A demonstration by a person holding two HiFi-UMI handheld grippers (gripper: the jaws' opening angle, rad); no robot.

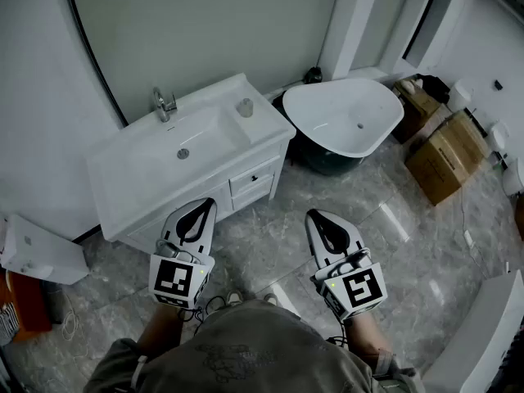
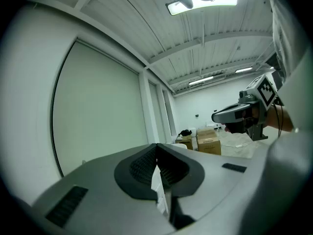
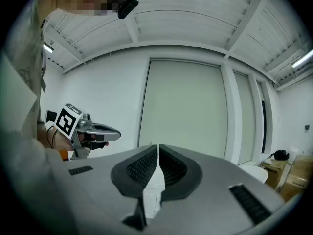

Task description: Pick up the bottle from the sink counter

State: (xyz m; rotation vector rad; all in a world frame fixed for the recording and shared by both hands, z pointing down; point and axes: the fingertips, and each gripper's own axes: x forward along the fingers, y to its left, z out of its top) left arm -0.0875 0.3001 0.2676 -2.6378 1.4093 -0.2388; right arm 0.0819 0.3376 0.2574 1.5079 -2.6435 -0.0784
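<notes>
Head view: the bottle [image 1: 245, 106] stands upright on the white bench [image 1: 266, 125], just to the right of the sink [image 1: 139, 170] and on the far side from the person, with the tap [image 1: 163, 103] at the sink's back edge. The left gripper [image 1: 208, 203] hangs over the floor [image 1: 270, 244] in front of the sink's cabinet, tip towards the cabinet front, its fingers pressed together on nothing. The right gripper [image 1: 313, 215] is further to the right of the sink, level with the left one, also pinched shut and empty. The bottle is well apart from both pairs of fingers, beyond them and up on the bench, and lies roughly between the lines of the two grippers. A white tub [image 1: 344, 117] sits right of the sink, and cardboard boxes [image 1: 446, 155] lie further right again.

Left gripper view: the dark ribbed fingers [image 2: 144, 168] meet along a single seam with nothing between them. They point up past the sink at a pale wall panel [image 2: 102, 116] and the ceiling [image 2: 146, 28]. The right gripper shows at the right edge, with the cardboard boxes beyond.

Right gripper view: these fingers [image 3: 142, 168] are likewise shut against each other and empty, aimed at the same wall panel. The left gripper shows at the left edge.
</notes>
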